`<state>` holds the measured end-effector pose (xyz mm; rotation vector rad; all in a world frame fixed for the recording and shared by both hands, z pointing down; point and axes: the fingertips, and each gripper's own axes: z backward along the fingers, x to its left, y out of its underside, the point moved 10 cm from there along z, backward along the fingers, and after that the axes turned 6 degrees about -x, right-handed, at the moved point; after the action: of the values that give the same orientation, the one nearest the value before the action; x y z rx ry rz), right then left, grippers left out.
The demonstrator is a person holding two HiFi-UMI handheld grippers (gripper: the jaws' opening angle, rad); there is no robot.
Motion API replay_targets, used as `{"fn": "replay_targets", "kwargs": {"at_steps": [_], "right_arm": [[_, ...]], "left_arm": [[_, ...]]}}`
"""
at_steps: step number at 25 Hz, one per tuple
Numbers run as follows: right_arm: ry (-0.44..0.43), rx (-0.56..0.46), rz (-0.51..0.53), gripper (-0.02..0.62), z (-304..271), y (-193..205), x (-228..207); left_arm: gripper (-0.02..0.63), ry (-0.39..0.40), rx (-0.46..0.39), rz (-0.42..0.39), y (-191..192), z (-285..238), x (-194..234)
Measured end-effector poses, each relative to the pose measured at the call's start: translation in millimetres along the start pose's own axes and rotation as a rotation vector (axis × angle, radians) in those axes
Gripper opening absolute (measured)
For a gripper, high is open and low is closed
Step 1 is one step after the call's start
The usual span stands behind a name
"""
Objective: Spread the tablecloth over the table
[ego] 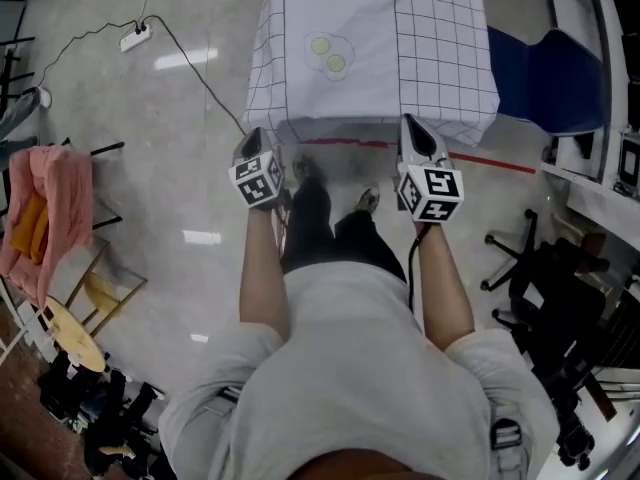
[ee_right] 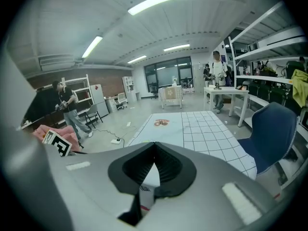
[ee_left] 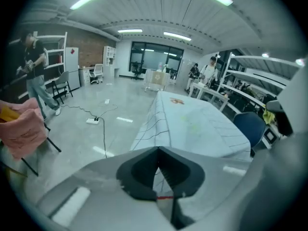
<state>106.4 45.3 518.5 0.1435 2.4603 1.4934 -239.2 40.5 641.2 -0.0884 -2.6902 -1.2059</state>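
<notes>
- The left tongs [ego: 256,136] and the right tongs [ego: 413,120] are held out side by side, just past the person's feet.
- Both are clenched. In each gripper view the 2 tips are seen pressed together, and a bit of white cloth hangs in the hollow behind them.
- The step in hand is judged to be the last tidy-up. The near end of the cloth [ego: 380,58] is being held up so it can be pulled straight, and most of the job looks done.
- For the next move, the near edge should be drawn gently toward the person and lowered evenly with both tongs. Only then should it be let go.
- If it is pulled too hard, the cloth could be dragged off the far end.
- The near edge of the cloth is pinched at 2 spots. The left corner is held by the left tongs. A spot short of the right corner is held by the right tongs.
- Some wavy folds are seen by the left corner.
- Past the tongs, the cloth is laid along the whole table, which is hidden under it, and it hangs down both long sides.
- Further on, 2 round prints [ego: 327,53] are seen on the cloth.
</notes>
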Motion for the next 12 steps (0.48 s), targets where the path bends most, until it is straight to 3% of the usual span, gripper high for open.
{"fn": "replay_targets", "kwargs": {"at_steps": [4, 12], "right_arm": [[0.004, -0.069, 0.034, 0.006, 28.4, -9.7, -21.0], [-0.002, -0.246, 0.133, 0.006, 75.0, -53.6, -28.1]], "left_arm": [[0.021, 0.075, -0.121, -0.048, -14.6, 23.6, -70.4], [0.021, 0.149, -0.285, -0.127, -50.4, 78.3, -167.2]]}}
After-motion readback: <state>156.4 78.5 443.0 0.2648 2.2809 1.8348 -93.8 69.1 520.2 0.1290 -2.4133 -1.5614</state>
